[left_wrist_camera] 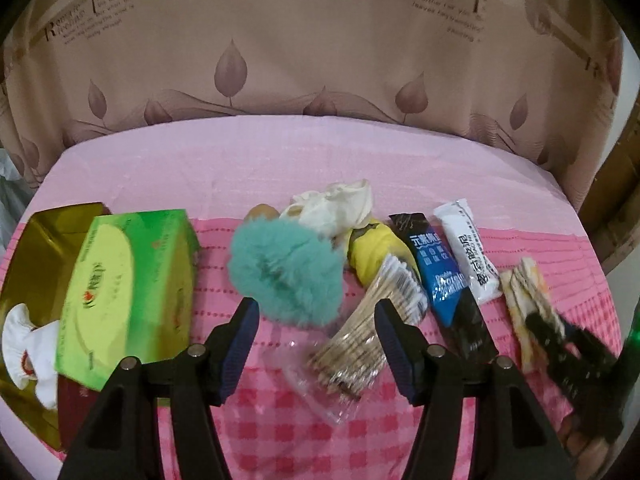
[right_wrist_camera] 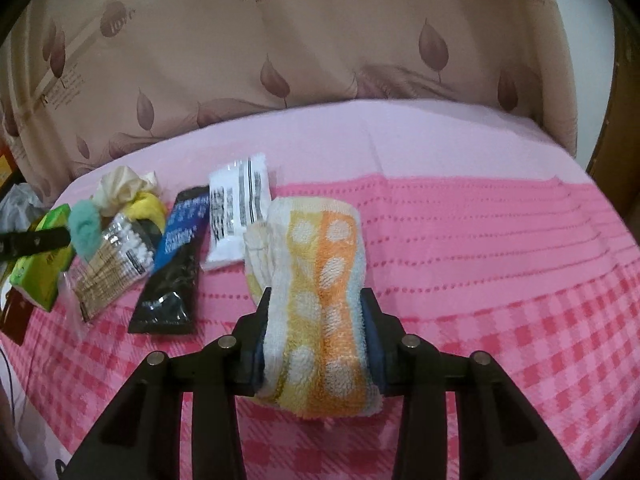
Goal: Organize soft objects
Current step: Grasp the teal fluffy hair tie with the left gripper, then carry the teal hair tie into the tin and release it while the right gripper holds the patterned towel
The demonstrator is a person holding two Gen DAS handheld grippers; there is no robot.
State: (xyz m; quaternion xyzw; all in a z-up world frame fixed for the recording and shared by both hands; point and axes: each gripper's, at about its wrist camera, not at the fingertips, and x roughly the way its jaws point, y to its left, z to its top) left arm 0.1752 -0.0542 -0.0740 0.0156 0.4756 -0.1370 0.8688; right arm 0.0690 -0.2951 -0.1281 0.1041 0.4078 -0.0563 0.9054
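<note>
Right wrist view: right gripper [right_wrist_camera: 316, 336] angled down over pink cloth [right_wrist_camera: 480, 248], jaws clamped on rolled dotted towel [right_wrist_camera: 320, 280]. Left wrist view: left gripper [left_wrist_camera: 316, 320] tilted down, jaws spread wide, empty; teal pompom [left_wrist_camera: 284, 272] just ahead, cotton swab pack [left_wrist_camera: 360, 340] between fingers, tissue box [left_wrist_camera: 128, 292] off left.

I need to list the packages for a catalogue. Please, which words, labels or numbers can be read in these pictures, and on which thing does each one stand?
"R", large initial of a script line, the rest too blurred: patterned curtain.
Chinese characters in white, blurred, with a Latin word too smeared to read: blue-and-black sachet.
Black Chinese print and a barcode, unreadable: white sachet.
Logo and print, blurred: green tissue box.
</note>
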